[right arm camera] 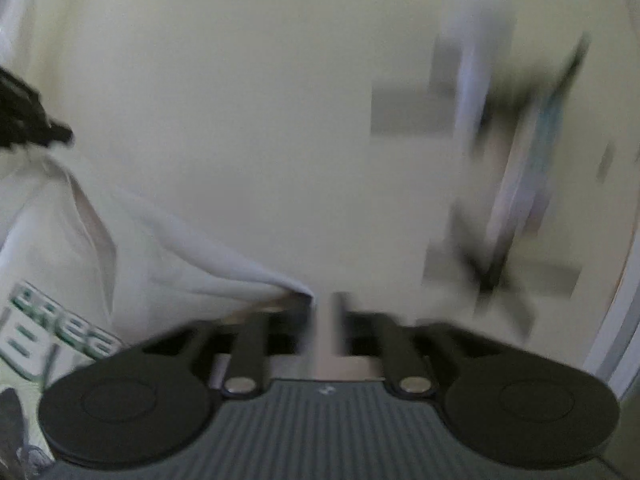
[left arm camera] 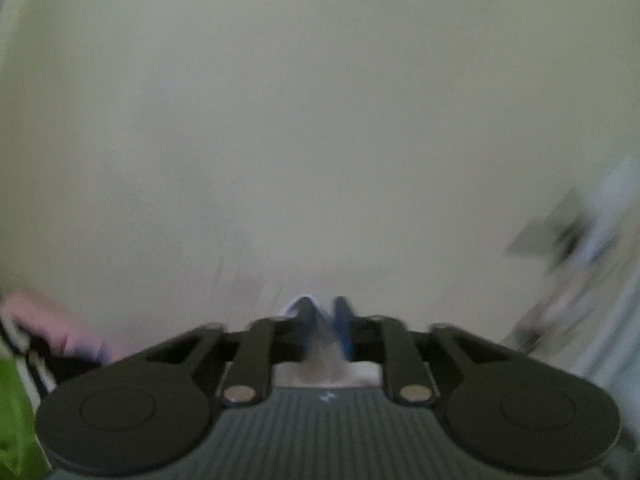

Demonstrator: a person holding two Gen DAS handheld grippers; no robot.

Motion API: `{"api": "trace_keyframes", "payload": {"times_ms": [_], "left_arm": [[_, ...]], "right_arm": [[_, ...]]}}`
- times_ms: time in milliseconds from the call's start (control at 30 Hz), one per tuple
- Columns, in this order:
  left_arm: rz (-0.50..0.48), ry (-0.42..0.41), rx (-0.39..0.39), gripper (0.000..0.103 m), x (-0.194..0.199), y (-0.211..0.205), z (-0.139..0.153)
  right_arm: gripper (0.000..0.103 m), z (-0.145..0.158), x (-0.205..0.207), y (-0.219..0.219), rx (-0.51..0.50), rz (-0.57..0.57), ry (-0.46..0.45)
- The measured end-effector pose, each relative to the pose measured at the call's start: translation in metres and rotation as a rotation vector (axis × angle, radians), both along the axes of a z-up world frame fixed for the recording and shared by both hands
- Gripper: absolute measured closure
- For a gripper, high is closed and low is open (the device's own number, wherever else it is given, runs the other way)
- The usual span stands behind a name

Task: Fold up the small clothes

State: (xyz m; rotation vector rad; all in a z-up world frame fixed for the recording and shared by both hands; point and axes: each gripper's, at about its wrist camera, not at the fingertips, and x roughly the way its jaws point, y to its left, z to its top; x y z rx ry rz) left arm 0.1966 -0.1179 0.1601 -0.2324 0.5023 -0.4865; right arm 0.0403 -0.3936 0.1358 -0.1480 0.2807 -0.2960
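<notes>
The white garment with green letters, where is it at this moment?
In the right wrist view the white garment hangs on the left side, one edge pinched in the right gripper; its green letters show at the lower left, beside the gripper body.

The white cotton garment with green printed letters [right arm camera: 132, 248] hangs to the left of the right gripper [right arm camera: 324, 308], its corner reaching up to the fingertips. A black dark object [right arm camera: 28, 116] sits above the garment, at the far left. In the left wrist view, a pink folded cloth [left arm camera: 48, 320] lies left of the left gripper [left arm camera: 324, 312].
</notes>
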Motion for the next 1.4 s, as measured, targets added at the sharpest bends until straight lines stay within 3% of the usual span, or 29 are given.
{"api": "trace_keyframes", "payload": {"times_ms": [100,167,233,300,500,533,567,600,667,733,900,933,967,1000,1067,1167,1233,1267,1300,1333,1400], "left_arm": [[0.027,0.236,0.22,0.085,0.048,-0.035,-0.095],[0.015,0.3,0.255,0.084,0.052,-0.027,-0.133],[0.0,0.319,0.251,0.076,0.044,-0.006,-0.149],[-0.015,0.325,0.246,0.061,0.033,0.017,-0.152],[-0.058,0.317,0.313,0.042,-0.015,0.077,-0.155],[-0.073,0.333,0.311,0.042,-0.025,0.079,-0.16],[-0.091,0.347,0.305,0.041,-0.034,0.08,-0.163],[-0.105,0.352,0.299,0.041,-0.04,0.081,-0.165],[-0.111,0.346,0.298,0.04,-0.055,0.085,-0.17],[-0.098,0.33,0.305,0.039,-0.066,0.096,-0.168],[-0.07,0.297,0.363,0.029,-0.077,0.106,-0.17],[-0.073,0.299,0.366,0.029,-0.078,0.106,-0.171],[-0.076,0.301,0.367,0.029,-0.078,0.105,-0.173],[-0.083,0.299,0.367,0.027,-0.079,0.105,-0.174],[-0.088,0.303,0.377,0.026,-0.078,0.101,-0.181],[-0.098,0.316,0.411,0.033,-0.076,0.095,-0.191],[-0.103,0.316,0.436,0.05,-0.075,0.092,-0.194],[-0.111,0.305,0.439,0.065,-0.075,0.091,-0.195],[-0.125,0.296,0.433,0.088,-0.075,0.089,-0.194],[-0.148,0.308,0.413,0.093,-0.074,0.089,-0.192],[-0.132,0.292,0.428,0.096,-0.072,0.089,-0.181]], "right_arm": [[0.073,-0.063,0.028,-0.025,0.119,-0.045,0.148],[0.069,-0.081,0.012,-0.031,0.248,0.03,0.158],[0.063,-0.091,-0.011,-0.023,0.296,0.103,0.17],[0.055,-0.101,-0.032,-0.003,0.292,0.186,0.2],[0.05,-0.129,-0.053,0.059,0.273,0.33,0.309],[0.053,-0.136,-0.052,0.065,0.278,0.336,0.333],[0.084,-0.142,-0.05,0.068,0.283,0.342,0.358],[0.103,-0.146,-0.047,0.069,0.265,0.327,0.384],[0.103,-0.14,-0.043,0.053,0.219,0.275,0.366],[0.103,-0.118,-0.051,0.025,0.135,0.148,0.295],[0.103,-0.058,-0.069,-0.078,-0.078,-0.327,0.13],[0.066,-0.052,-0.075,-0.096,-0.053,-0.381,0.142],[0.046,-0.047,-0.083,-0.105,-0.012,-0.402,0.139],[0.042,-0.044,-0.098,-0.107,0.02,-0.384,0.101],[0.044,-0.045,-0.122,-0.093,0.056,-0.274,0.071],[0.04,-0.062,-0.153,-0.054,0.057,-0.147,0.071],[0.039,-0.076,-0.168,-0.023,0.05,-0.043,0.078],[0.039,-0.083,-0.174,-0.009,0.05,-0.007,0.082],[0.039,-0.089,-0.174,0.009,0.05,0.024,0.09],[0.039,-0.098,-0.174,0.021,0.05,0.056,0.098],[0.039,-0.113,-0.175,0.043,0.032,0.097,0.107]]}}
